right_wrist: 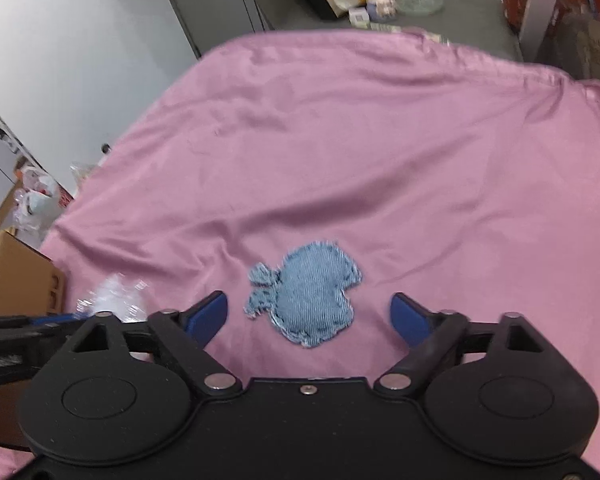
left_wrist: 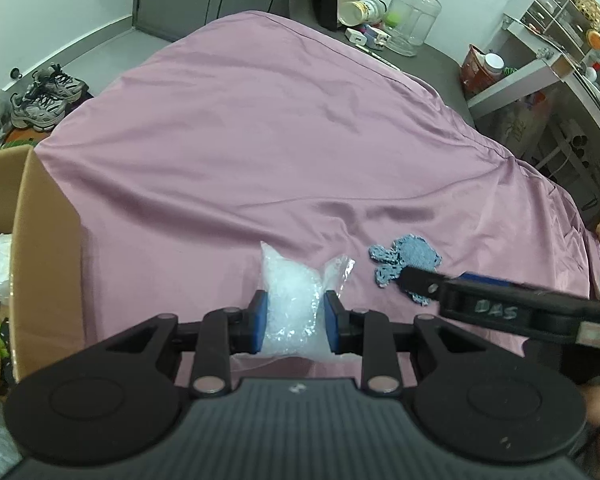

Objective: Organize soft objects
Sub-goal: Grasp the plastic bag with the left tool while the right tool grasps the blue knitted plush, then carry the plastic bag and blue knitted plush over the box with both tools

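A bed spread with a mauve satin sheet [left_wrist: 260,128] fills the room's middle, and all the work is at its near edge. Nearest, the left hand-held gripper [left_wrist: 294,316] has its blue pads pinched on a clear plastic bag of pale filling [left_wrist: 288,300], which bulges up between them just above the sheet. Just beside it, the right hand-held gripper [right_wrist: 310,316] stands spread, tilted down over a frayed denim plush [right_wrist: 312,296] that lies flat on the sheet between the two pads, neither of them touching it.

To my eye both are mid-pickup: the bag is taken, the denim piece not yet. The right one needs to drop lower and squeeze across the padded body. The bag probably goes into the open cardboard box [left_wrist: 40,240] standing at the bed's left edge, which already holds soft items. Further off, trainers [left_wrist: 44,96] sit on the floor and a clear plastic jug [left_wrist: 414,16] stands beyond the bed.
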